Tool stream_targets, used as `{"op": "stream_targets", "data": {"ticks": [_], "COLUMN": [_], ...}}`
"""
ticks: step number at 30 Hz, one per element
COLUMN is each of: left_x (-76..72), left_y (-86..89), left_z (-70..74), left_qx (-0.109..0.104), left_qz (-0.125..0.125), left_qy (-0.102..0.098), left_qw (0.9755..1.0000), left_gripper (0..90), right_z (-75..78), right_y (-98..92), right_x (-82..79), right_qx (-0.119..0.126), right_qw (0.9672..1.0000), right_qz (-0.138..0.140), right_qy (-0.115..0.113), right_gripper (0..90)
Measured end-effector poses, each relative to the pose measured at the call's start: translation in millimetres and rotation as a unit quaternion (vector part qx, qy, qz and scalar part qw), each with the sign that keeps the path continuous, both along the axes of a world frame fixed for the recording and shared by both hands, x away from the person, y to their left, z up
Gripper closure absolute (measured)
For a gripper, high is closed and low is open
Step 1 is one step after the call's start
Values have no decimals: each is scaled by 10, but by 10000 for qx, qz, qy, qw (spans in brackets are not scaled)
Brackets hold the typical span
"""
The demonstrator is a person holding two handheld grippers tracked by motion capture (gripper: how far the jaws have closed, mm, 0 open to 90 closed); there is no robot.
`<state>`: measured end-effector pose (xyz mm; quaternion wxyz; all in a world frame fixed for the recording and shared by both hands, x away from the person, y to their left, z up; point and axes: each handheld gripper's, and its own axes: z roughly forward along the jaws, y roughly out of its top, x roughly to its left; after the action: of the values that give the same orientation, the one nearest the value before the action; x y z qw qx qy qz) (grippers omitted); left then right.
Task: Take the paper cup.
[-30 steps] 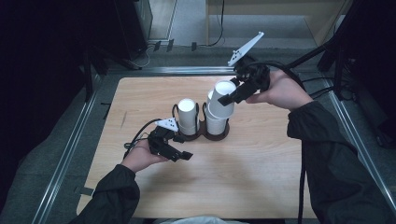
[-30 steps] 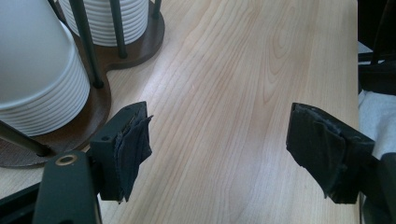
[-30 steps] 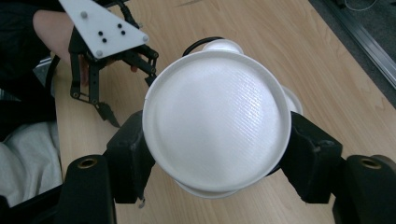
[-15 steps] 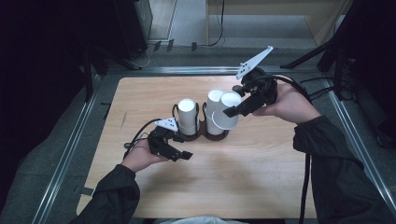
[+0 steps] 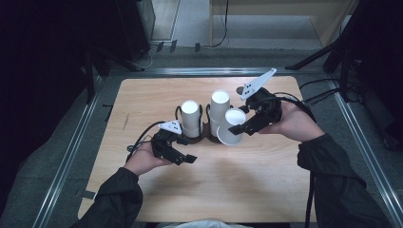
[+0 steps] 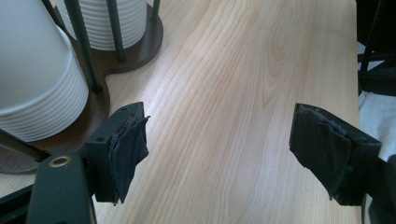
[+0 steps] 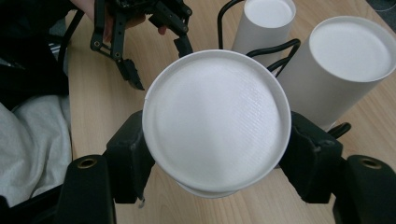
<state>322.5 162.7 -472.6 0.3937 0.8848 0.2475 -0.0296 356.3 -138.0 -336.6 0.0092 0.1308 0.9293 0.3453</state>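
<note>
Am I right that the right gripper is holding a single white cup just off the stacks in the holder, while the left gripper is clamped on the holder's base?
Not quite: the left gripper is open and holds nothing, its jaws spread over bare table beside the holder, as the left gripper view shows. The rest stands: the right gripper grips a white cup beside the stacks.

We find no writing, label, brand mark, number or sign that can be read in any of the views. The white paper cups (image 7: 215, 121) are plain, the wooden counter (image 5: 266, 171) shows only its grain, and the dark cup holder (image 6: 93, 107) carries no marking that we can make out.
</note>
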Motion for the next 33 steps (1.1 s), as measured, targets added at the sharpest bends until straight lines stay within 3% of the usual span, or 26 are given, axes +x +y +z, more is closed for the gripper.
{"op": "stream_targets", "data": {"ticks": [18,22,33], "left_x": [-28,-27,-26], "left_y": [-45,-60,-72], "left_z": [-1,-5,-19], "left_qx": [-116,-212,-211], "left_qz": [-152,-196,-213], "left_qy": [-85,-24,-35], "left_qw": [9998,9996,9995], "left_gripper": [135,131,133], "right_z": [-510,-605,-841], "right_y": [-26,-22,-10], "right_x": [-200,-215,-231], "right_qx": [171,207,212], "right_qw": [9995,9994,9992], "right_qz": [244,220,123], "right_qy": [90,185,319], "right_gripper": [326,326,326]}}
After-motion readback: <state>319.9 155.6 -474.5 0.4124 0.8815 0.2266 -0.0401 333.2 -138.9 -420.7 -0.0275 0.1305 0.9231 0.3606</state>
